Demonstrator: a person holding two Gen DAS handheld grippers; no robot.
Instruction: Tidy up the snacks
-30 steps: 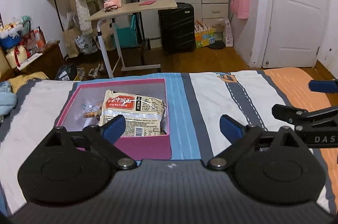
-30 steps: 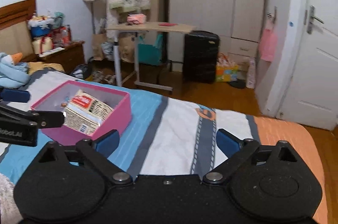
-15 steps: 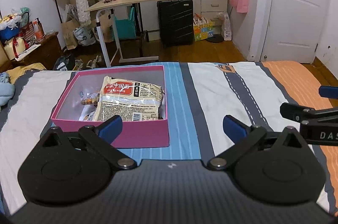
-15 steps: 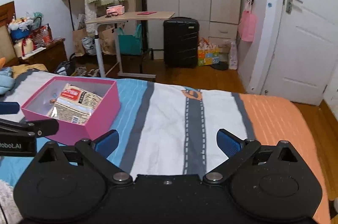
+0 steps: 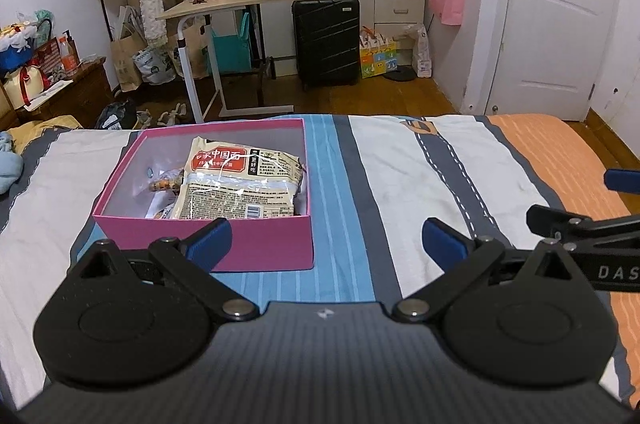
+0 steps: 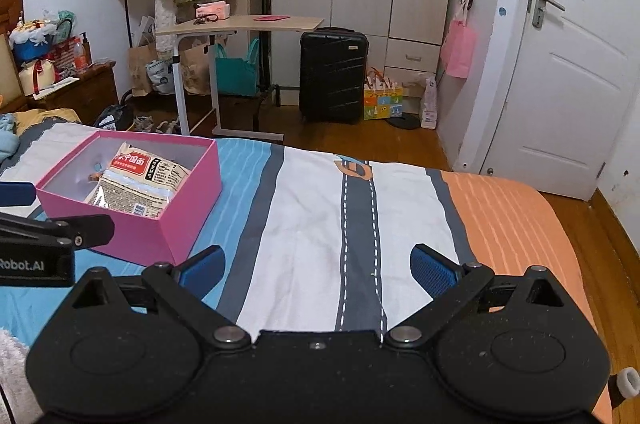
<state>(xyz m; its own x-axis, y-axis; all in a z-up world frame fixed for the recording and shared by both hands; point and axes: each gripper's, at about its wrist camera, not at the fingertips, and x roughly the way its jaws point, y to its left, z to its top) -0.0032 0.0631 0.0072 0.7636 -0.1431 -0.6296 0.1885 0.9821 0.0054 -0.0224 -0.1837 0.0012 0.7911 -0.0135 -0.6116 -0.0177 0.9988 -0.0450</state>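
Pink cardboard box [image 5: 256, 244], open-topped, on the striped bedspread [image 5: 400, 183] of a bed, towards its left half. Contents: one instant-noodle packet [image 5: 240, 189] with a red label panel, lying flat and tilted against the right inner wall; beneath and left of it, smaller wrapped snacks [image 5: 164, 183], kind not legible. Left gripper [image 5: 326, 238]: jaws spread wide, holding nothing, positioned just short of the box's near wall. Right gripper [image 6: 318, 264]: jaws likewise spread wide and empty, over the bare white and grey stripes, well apart from the box. Handling, judged: the packet is probably light, its film wrapper crinkly and slippery, the noodle block inside brittle; best taken at a crimped end seal or across a narrow edge with gentle pressure. No loose snacks are visible on the bedspread, so sorting appears near complete.
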